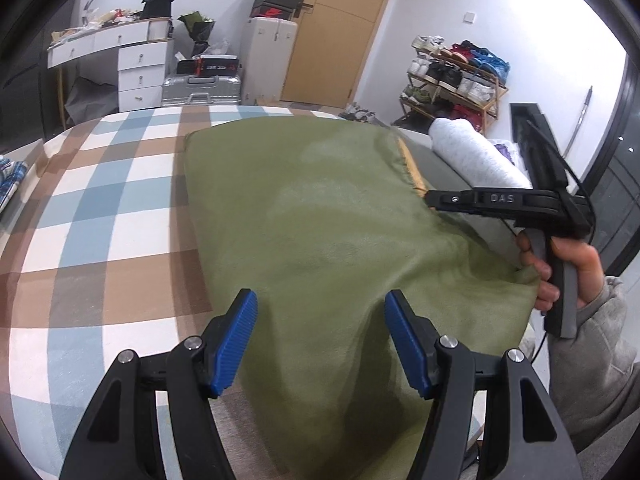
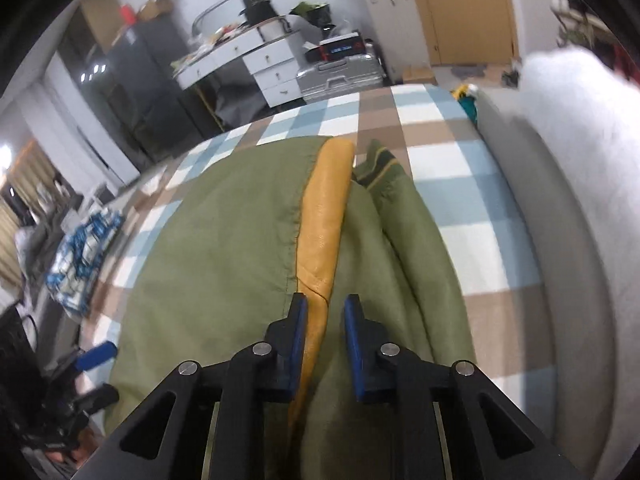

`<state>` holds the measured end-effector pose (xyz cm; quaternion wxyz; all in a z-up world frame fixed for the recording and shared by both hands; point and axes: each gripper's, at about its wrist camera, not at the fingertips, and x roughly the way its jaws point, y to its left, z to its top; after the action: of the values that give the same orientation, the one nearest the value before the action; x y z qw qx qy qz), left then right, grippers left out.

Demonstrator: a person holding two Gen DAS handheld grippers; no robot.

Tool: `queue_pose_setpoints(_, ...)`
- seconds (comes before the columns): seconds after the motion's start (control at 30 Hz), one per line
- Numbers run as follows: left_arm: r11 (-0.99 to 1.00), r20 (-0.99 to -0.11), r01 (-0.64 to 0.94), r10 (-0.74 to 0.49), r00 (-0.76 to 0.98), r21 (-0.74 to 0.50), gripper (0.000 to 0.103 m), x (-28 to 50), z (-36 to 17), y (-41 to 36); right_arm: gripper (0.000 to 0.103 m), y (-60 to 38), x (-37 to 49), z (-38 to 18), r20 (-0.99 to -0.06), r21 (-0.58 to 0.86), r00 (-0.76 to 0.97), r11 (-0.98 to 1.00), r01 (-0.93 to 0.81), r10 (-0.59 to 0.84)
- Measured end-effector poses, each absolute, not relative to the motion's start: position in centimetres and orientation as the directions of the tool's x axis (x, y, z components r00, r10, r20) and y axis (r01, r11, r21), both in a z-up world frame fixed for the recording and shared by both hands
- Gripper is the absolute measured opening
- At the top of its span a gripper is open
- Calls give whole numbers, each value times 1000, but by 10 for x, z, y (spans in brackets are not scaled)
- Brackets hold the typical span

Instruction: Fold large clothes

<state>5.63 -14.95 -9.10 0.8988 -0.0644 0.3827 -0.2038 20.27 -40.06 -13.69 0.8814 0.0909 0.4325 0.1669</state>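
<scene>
A large olive-green jacket [image 1: 312, 220] [image 2: 224, 248] lies spread on a bed with a plaid cover [image 1: 100, 200]. A yellow leather strip [image 2: 324, 216] runs along one of its edges. My left gripper [image 1: 320, 320] hovers open over the jacket's near edge, blue pads wide apart, with the fabric lying below them. My right gripper [image 2: 325, 320] has narrow jaws closed on a raised fold of green fabric and the yellow strip. In the left wrist view the right gripper [image 1: 430, 200] meets the jacket's right edge, held by a hand [image 1: 576, 264] in a grey sleeve.
A pale rolled blanket [image 1: 476, 156] [image 2: 572, 112] lies on a grey padded border [image 2: 532, 220] at the bed's right. A blue-and-white patterned cloth [image 2: 80, 248] sits at the left edge. White drawers [image 1: 140, 76], a silver suitcase [image 1: 200, 90] and a shoe rack [image 1: 456, 76] stand beyond the bed.
</scene>
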Motion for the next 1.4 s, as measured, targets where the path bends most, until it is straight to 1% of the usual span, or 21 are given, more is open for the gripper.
queue_pose_setpoints(0.03,910,-661,308,-413,627,-277,61,57,-91,-147,22,-401,200,-134,-729,297,578,930,-218,368)
queue_pose_setpoints(0.1,911,-660,291,-412,629,-291,61,60,-92,-142,49,-410,195,-127,-715,302,599,932,-202,361)
queue_pose_setpoints(0.2,906,-658,277,-424,623,-321,61,65,-96,-135,52,-423,199,-127,-722,300,609,942,-151,327)
queue_pose_setpoints(0.23,906,-658,275,-422,623,-321,61,66,-96,-135,50,-424,206,-135,-744,301,583,943,-144,327)
queue_pose_setpoints(0.33,908,-660,271,-418,625,-319,61,66,-96,-134,36,-419,218,-147,-754,328,537,925,-191,378)
queue_pose_setpoints(0.43,912,-665,263,-410,625,-315,61,65,-97,-133,33,-418,228,-149,-742,371,507,899,-235,439)
queue_pose_setpoints(0.47,913,-666,260,-408,625,-316,61,65,-97,-133,27,-420,233,-151,-736,397,493,886,-241,464)
queue_pose_setpoints(0.5,913,-666,257,-407,625,-316,61,65,-97,-132,5,-421,234,-151,-733,404,495,884,-236,467)
queue_pose_setpoints(0.53,915,-667,252,-403,627,-317,61,65,-97,-132,2,-419,233,-150,-740,374,512,899,-228,437)
queue_pose_setpoints(0.63,918,-664,241,-396,635,-316,61,65,-95,-129,1,-409,207,-118,-662,311,624,909,-276,416)
queue_pose_setpoints(0.77,917,-661,233,-396,638,-325,61,67,-92,-124,0,-416,164,-65,-527,315,745,908,-275,408)
queue_pose_setpoints(0.8,916,-656,234,-398,641,-328,61,67,-90,-124,0,-419,159,-62,-520,309,752,910,-277,405)
queue_pose_setpoints(0.87,912,-650,242,-406,643,-332,61,67,-90,-125,1,-427,164,-76,-555,297,748,927,-229,363)
queue_pose_setpoints(0.93,912,-655,247,-409,636,-328,61,68,-93,-128,1,-431,182,-109,-656,269,689,949,-167,307)
queue_pose_setpoints(0.97,910,-659,254,-413,629,-327,61,69,-94,-130,5,-429,194,-131,-722,233,639,963,-136,265)
queue_pose_setpoints(1.0,909,-663,260,-415,623,-325,61,69,-95,-131,15,-428,199,-144,-760,206,606,971,-119,235)
queue_pose_setpoints(1.03,910,-666,266,-413,621,-317,61,68,-95,-133,19,-427,202,-154,-788,179,581,979,-99,203)
queue_pose_setpoints(1.13,914,-667,279,-407,624,-296,61,63,-94,-135,23,-431,188,-137,-749,193,628,976,-98,211)
queue_pose_setpoints(1.23,911,-664,275,-413,624,-307,61,64,-94,-134,32,-438,171,-109,-683,288,667,949,-126,296)
queue_pose_setpoints(1.3,910,-663,270,-413,624,-313,61,66,-95,-134,51,-431,168,-99,-657,362,641,912,-193,397)
queue_pose_setpoints(1.4,910,-662,271,-415,624,-315,61,66,-95,-135,57,-414,188,-108,-684,400,557,881,-253,471)
